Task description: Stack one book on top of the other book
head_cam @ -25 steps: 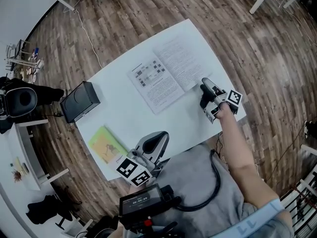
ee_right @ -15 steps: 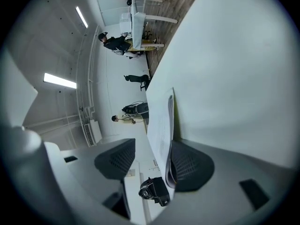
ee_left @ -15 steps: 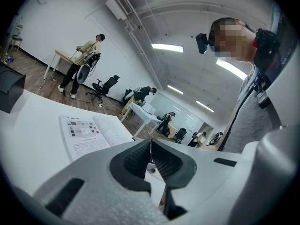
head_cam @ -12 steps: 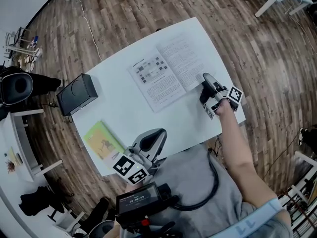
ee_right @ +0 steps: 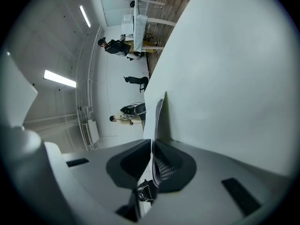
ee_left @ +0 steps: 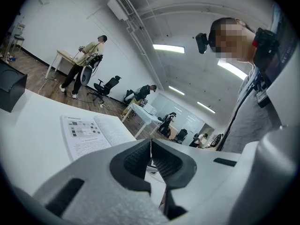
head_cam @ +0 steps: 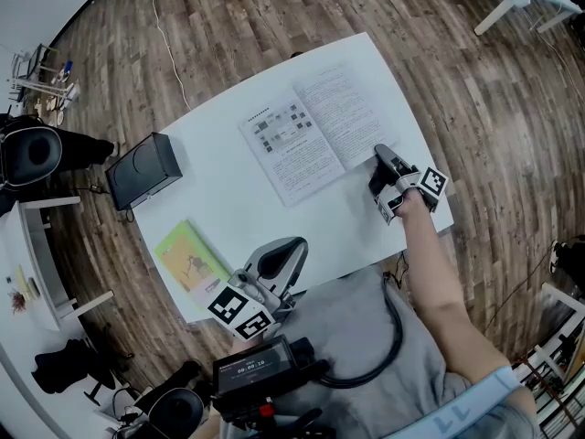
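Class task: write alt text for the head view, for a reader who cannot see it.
Seen from above, the right tongs have just closed on the right edge of an open book on a white table. The left tongs, shut and empty, are at the table's near edge beside a closed green book; a black box stands at the left edge.

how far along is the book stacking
Done: nothing is stacked yet. The green book lies at a corner of the table, apart from the open book. In hand: the fingers of the right gripper have just closed on the open book's right edge, with a thin leaf between them. The left gripper is shut and empty. Left: probably close that book, then stack the two.
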